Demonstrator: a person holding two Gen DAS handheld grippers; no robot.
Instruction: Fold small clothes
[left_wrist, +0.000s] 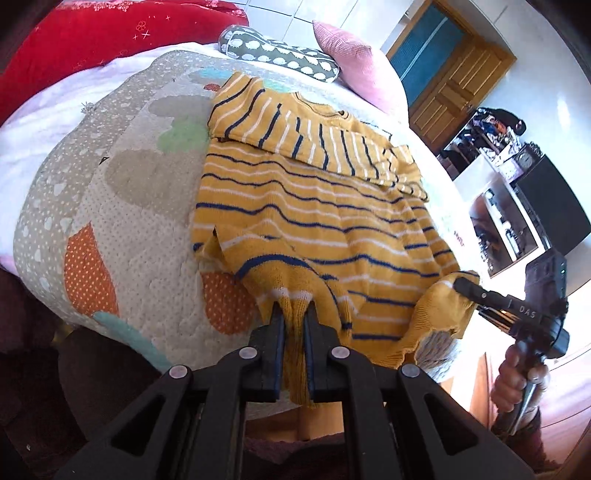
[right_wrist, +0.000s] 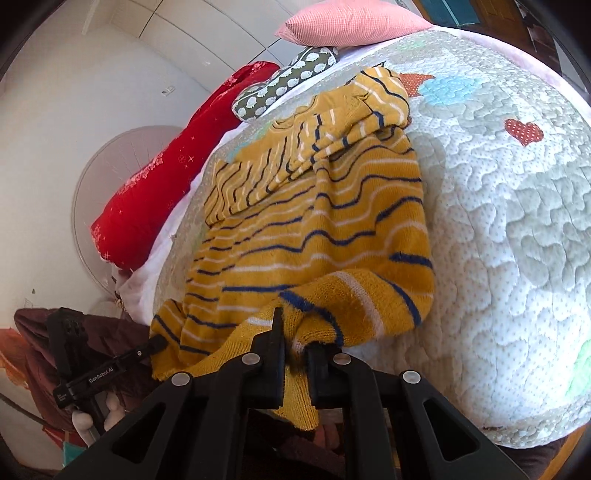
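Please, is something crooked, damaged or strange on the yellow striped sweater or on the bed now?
Nothing looks damaged or spilled. The yellow striped sweater lies on the patterned quilt with its sleeves folded across the chest, a little rumpled. The left tool and right tool each pinch a hem corner, so the bottom edge is bunched, as expected in mid-fold.

A pink pillow (left_wrist: 354, 62) and red cushion (left_wrist: 92, 40) lie beyond the quilt (left_wrist: 122, 206).

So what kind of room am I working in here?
Most likely a home bedroom. The yellow striped knit sweater lies on a bed's quilted patchwork cover, with a pink square cushion and red starry pillow at its far end, and a wooden panelled door beyond.
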